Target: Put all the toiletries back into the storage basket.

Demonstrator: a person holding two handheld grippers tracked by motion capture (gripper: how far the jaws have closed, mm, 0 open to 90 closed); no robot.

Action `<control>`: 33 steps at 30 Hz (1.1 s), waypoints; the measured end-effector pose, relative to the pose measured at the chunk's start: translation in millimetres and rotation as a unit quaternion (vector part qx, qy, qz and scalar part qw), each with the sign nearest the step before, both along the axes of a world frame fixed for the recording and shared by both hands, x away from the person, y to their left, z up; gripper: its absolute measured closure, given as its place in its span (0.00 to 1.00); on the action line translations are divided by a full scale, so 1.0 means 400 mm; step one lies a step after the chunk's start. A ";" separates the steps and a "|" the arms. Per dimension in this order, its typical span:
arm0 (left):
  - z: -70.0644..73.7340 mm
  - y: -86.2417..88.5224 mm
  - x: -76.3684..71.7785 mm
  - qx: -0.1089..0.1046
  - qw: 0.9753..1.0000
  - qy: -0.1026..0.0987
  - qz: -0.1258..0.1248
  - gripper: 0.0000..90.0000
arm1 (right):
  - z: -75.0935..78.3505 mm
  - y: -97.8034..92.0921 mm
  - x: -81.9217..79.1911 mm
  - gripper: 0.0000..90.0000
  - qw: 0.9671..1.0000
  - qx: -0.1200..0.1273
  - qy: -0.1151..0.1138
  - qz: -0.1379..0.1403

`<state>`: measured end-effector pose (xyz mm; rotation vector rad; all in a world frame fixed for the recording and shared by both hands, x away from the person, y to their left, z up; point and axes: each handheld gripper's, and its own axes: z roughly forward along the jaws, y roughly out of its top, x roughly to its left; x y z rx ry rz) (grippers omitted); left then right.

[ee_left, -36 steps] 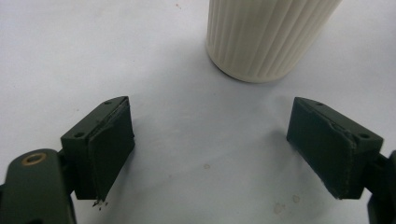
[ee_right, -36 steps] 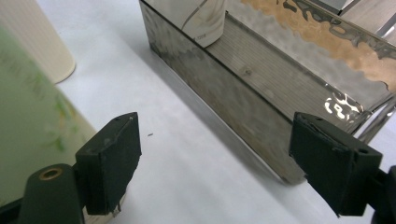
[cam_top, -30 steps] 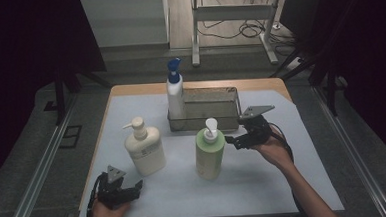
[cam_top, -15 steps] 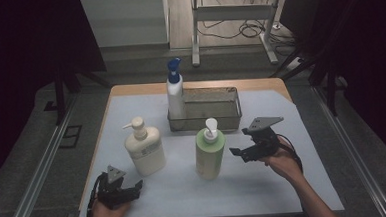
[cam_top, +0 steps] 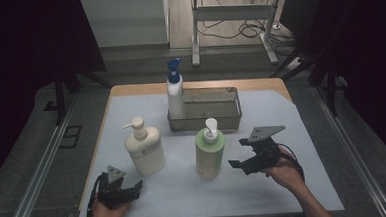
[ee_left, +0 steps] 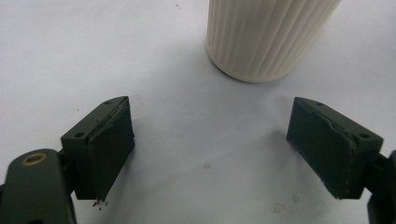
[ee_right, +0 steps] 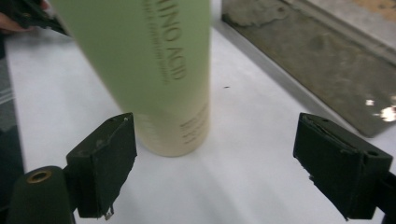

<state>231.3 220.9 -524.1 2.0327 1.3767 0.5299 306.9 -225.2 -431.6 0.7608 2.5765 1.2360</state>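
Note:
A green pump bottle (cam_top: pixel 210 151) stands upright at the table's middle. My right gripper (cam_top: pixel 239 153) is open just to its right, jaws pointing at it. In the right gripper view the green bottle (ee_right: pixel 154 70) rises beyond the left jaw, and nothing lies between the wide-apart jaws of the right gripper (ee_right: pixel 219 158). A cream pump bottle (cam_top: pixel 143 149) stands to the left. My left gripper (cam_top: pixel 133 186) rests open near the front edge, below it. In the left gripper view the cream bottle's ribbed base (ee_left: pixel 266 37) stands ahead of the open left gripper (ee_left: pixel 224 144).
A grey metal tray (cam_top: pixel 216 107) sits at the back centre, with a white bottle with a blue pump (cam_top: pixel 175 97) standing at its left end. The tray's wall (ee_right: pixel 327 60) lies ahead on the right in the right gripper view. A white sheet (cam_top: pixel 285 184) covers the table.
My right gripper has drawn back toward the person and lower, away from the green bottle's top. The left gripper has stayed put.

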 end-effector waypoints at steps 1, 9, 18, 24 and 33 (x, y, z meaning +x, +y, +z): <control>0.000 0.000 0.000 -0.001 1.000 0.000 0.001 0.16 | -0.002 0.005 -0.005 0.14 1.000 0.004 -0.002 0.001; 0.000 0.000 0.000 -0.001 1.000 -0.001 0.001 0.16 | -0.004 0.038 -0.014 0.12 1.000 0.022 0.002 0.020; 0.000 0.000 0.000 0.000 1.000 0.000 0.000 0.16 | 0.002 0.082 -0.015 0.11 0.999 0.028 0.006 0.028; 0.000 -0.001 0.000 -0.001 1.000 -0.001 0.001 0.16 | 0.006 0.113 -0.017 0.09 0.999 0.021 -0.001 0.040; 0.000 0.000 0.000 -0.001 1.000 0.000 0.001 0.16 | 0.008 0.146 -0.003 0.08 0.999 0.028 -0.008 0.036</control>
